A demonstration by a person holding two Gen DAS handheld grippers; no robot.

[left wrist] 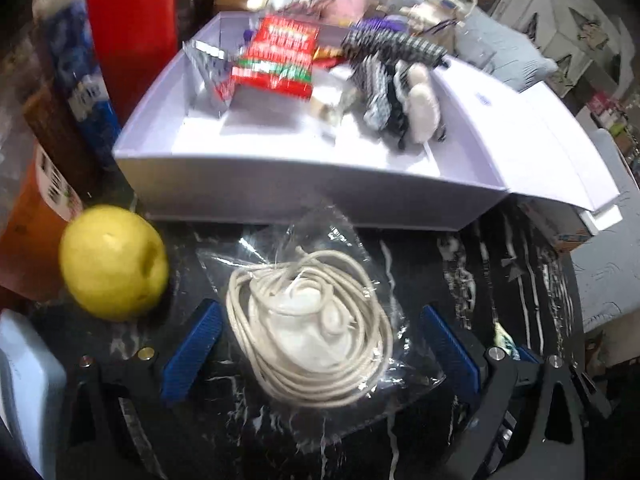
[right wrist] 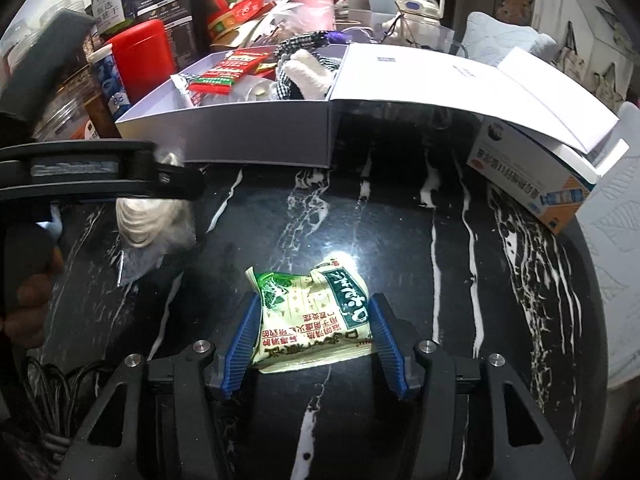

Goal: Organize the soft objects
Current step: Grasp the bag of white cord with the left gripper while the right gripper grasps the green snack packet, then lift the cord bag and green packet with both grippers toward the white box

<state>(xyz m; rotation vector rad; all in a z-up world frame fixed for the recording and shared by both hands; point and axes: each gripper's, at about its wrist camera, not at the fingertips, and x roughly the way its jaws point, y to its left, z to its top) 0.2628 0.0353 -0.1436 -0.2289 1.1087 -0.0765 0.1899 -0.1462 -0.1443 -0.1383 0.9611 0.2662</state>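
Both claws over soft packets in front of the white box

The right gripper [right wrist: 314,342] was clenched on the green sachet [right wrist: 310,316], pads pressing its two sides, the white box [right wrist: 224,136] lying ahead and to the left; the left gripper [left wrist: 320,356] stood released astride the bagged cord coil [left wrist: 308,336] on the dark marble table [right wrist: 400,240]; the sachet's underside was hidden, the box contents blurred

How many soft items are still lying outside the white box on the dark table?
2: a bagged cord coil between the left tongs, and a green-and-cream packet clamped in the right tongs. The white box may hide more.
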